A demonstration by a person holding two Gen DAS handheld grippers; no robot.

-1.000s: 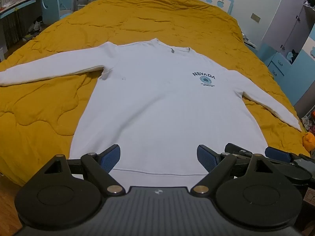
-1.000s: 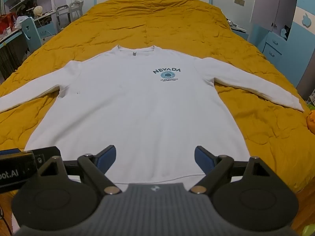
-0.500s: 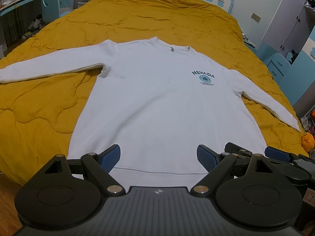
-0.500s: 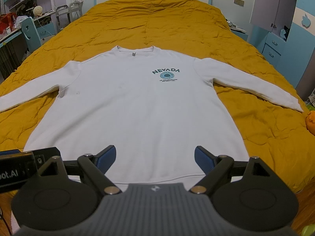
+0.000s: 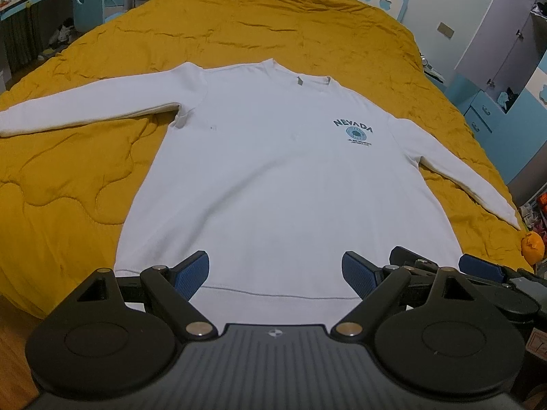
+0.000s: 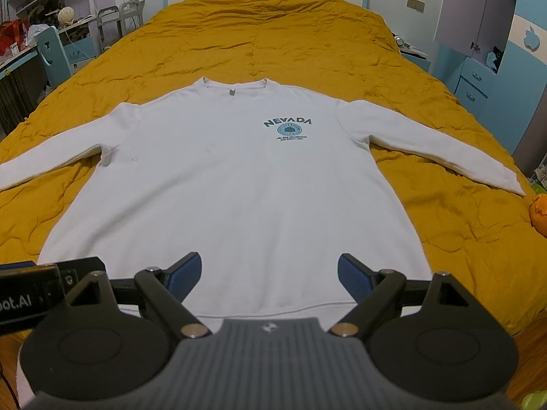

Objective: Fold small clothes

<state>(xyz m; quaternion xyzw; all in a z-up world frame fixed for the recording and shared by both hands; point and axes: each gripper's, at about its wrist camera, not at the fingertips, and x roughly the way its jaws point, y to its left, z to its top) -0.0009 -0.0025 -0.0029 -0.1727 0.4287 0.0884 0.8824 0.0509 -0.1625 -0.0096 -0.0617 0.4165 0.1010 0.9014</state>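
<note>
A white long-sleeved sweatshirt (image 5: 273, 184) with a blue "NEVADA" print lies flat, front up, on a mustard quilt, both sleeves spread out; it also shows in the right wrist view (image 6: 239, 184). My left gripper (image 5: 275, 271) is open and empty, held above the hem (image 5: 273, 294). My right gripper (image 6: 268, 275) is open and empty, also above the hem, and its fingers show at the right of the left wrist view (image 5: 478, 268). Neither gripper touches the cloth.
The mustard quilt (image 6: 273, 41) covers a wide bed (image 5: 68, 177). An orange object (image 6: 540, 212) lies by the bed's right edge. Blue drawers (image 6: 475, 82) and a wardrobe stand at right, a blue chair (image 6: 54, 51) and shelves at left. Wooden floor lies below the bed's near edge.
Both grippers have shifted slightly; the sweatshirt sits a little lower and nearer in the left wrist view. The jaws have stayed open and the cloth has not moved.
</note>
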